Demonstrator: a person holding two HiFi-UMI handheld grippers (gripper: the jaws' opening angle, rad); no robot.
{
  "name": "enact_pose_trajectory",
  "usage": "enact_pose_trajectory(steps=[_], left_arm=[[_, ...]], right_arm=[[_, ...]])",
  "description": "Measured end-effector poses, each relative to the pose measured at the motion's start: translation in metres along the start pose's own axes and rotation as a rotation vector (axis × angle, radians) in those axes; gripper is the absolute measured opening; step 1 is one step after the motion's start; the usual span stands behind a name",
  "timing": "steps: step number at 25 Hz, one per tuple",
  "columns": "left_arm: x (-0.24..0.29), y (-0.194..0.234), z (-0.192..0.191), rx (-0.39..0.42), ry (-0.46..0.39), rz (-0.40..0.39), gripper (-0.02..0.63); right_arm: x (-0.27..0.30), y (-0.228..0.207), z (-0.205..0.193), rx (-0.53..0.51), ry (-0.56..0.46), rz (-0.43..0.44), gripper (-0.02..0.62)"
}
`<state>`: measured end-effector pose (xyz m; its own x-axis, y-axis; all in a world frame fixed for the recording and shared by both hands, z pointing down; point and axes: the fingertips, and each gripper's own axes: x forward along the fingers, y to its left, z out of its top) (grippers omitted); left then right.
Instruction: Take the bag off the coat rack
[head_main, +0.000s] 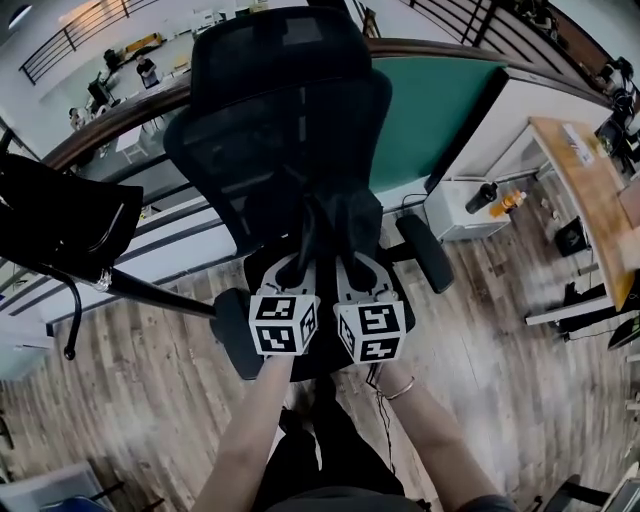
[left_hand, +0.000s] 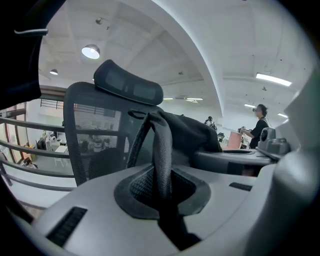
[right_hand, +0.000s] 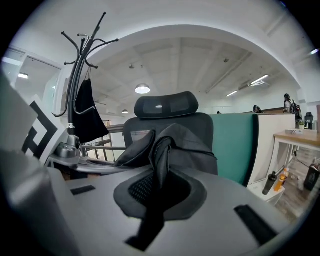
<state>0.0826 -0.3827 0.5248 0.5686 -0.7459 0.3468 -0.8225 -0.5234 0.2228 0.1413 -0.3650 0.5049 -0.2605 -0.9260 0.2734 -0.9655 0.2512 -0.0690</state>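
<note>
A dark grey bag (head_main: 338, 222) hangs between my two grippers, over the seat of a black office chair (head_main: 290, 110). My left gripper (head_main: 300, 264) is shut on the bag's woven strap (left_hand: 162, 150), which runs up out of the jaws to the bag body (left_hand: 192, 136). My right gripper (head_main: 352, 264) is shut on a zipped edge of the bag (right_hand: 165, 150). The two grippers are side by side, their marker cubes nearly touching. The black coat rack (right_hand: 79, 65) stands off to the left, apart from the bag, with another dark item (right_hand: 88, 114) hanging on it.
The chair's mesh back and headrest (left_hand: 127, 82) rise just behind the bag. A green partition (head_main: 432, 110) and a wooden desk (head_main: 592, 190) are at the right, with a bottle (head_main: 481, 197) on a low white unit. A person (left_hand: 258, 122) stands far off.
</note>
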Motion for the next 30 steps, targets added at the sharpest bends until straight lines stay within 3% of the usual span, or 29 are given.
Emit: enact_pose_trajectory(steps=[9, 19, 30], left_arm=[[0.034, 0.042, -0.047, -0.019, 0.082, 0.058, 0.048], [0.054, 0.086, -0.052, -0.040, 0.117, 0.143, 0.048], [0.059, 0.110, -0.057, -0.067, 0.140, 0.177, 0.049]], right_arm=[[0.050, 0.005, -0.052, 0.001, 0.083, 0.046, 0.012], [0.098, 0.023, -0.057, -0.045, 0.107, 0.073, 0.014], [0.122, 0.027, -0.065, 0.001, 0.136, 0.128, 0.020]])
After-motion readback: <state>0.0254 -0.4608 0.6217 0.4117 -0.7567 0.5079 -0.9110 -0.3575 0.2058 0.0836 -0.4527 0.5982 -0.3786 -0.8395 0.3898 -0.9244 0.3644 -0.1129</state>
